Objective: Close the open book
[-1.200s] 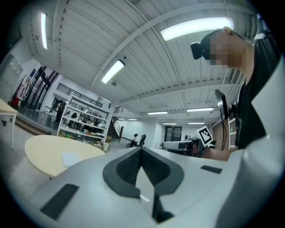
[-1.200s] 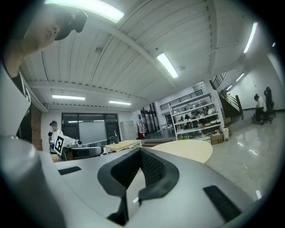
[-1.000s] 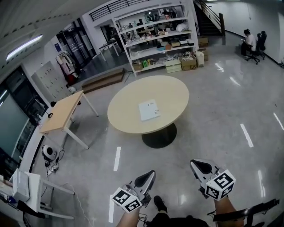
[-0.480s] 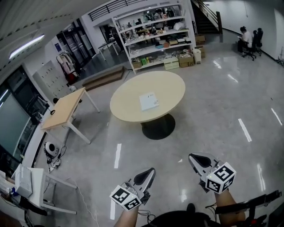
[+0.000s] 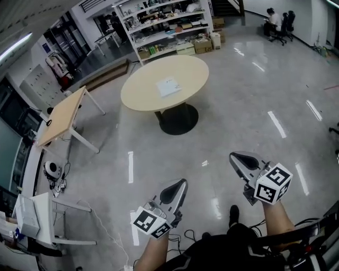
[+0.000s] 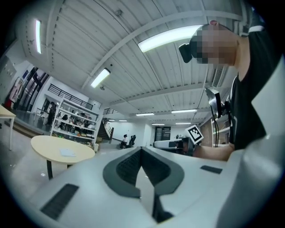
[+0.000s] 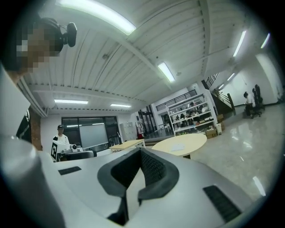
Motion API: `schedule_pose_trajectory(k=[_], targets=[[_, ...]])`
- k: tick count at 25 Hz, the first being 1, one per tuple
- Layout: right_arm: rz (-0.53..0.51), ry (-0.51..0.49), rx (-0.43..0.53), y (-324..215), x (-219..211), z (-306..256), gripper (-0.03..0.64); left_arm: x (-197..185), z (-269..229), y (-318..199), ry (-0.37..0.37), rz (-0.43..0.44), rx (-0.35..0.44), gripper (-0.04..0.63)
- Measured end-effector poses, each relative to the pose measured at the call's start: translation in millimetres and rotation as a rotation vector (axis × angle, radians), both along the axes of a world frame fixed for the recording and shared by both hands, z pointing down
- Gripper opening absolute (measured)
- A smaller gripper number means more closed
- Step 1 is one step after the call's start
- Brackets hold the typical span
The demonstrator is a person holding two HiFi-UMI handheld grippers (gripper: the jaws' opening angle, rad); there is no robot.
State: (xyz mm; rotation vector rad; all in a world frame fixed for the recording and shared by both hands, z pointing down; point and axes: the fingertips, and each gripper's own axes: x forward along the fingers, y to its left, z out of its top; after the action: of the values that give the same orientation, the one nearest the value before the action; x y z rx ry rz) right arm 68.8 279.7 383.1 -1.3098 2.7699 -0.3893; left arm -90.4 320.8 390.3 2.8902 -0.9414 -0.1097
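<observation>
Table (image 5: 139, 98) and book (image 5: 168, 87) sit higher now; left claw (image 5: 183, 182) and right claw (image 5: 232, 155) closed, empty, over open floor (image 5: 228, 124).

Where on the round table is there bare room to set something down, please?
The round table is bare all around the book near its middle, with the widest patches left of it and toward the far rim. The shelves behind are crowded.

Open hall, glossy grey floor (image 5: 238, 106) reflecting the ceiling strip lights (image 6: 171, 38). White ribbed ceiling (image 6: 89, 40). Round beige table (image 5: 140, 90) on a black pedestal base (image 5: 179, 119), mid-room. Rectangular wooden table (image 5: 61, 116) with white legs to its left. Cluttered white open shelving (image 5: 159, 24) along the far wall, boxes (image 5: 203, 45) at its foot. Staircase (image 5: 228, 5) far right. Dark glazed wall (image 5: 8, 114) on the left.
</observation>
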Motion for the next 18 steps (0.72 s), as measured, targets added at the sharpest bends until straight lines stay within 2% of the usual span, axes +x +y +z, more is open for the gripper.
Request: schedule_pose_trajectory(k=[7, 13, 18], targets=[[0.037, 0.002, -0.006, 53.0, -12.8, -7.5, -0.001, -28.8, -13.9, 41.3, 0.014, -0.039, -0.01, -0.003], [0.031, 0.058, 0.054, 76.2, -1.4, -26.9, -0.002, -7.0, -36.8, 63.2, -0.007, -0.015, 0.038, -0.003], [0.041, 0.061, 0.057, 88.9, 28.2, -35.2, -0.002, 25.4, -46.4, 73.2, 0.026, -0.007, 0.039, -0.003]])
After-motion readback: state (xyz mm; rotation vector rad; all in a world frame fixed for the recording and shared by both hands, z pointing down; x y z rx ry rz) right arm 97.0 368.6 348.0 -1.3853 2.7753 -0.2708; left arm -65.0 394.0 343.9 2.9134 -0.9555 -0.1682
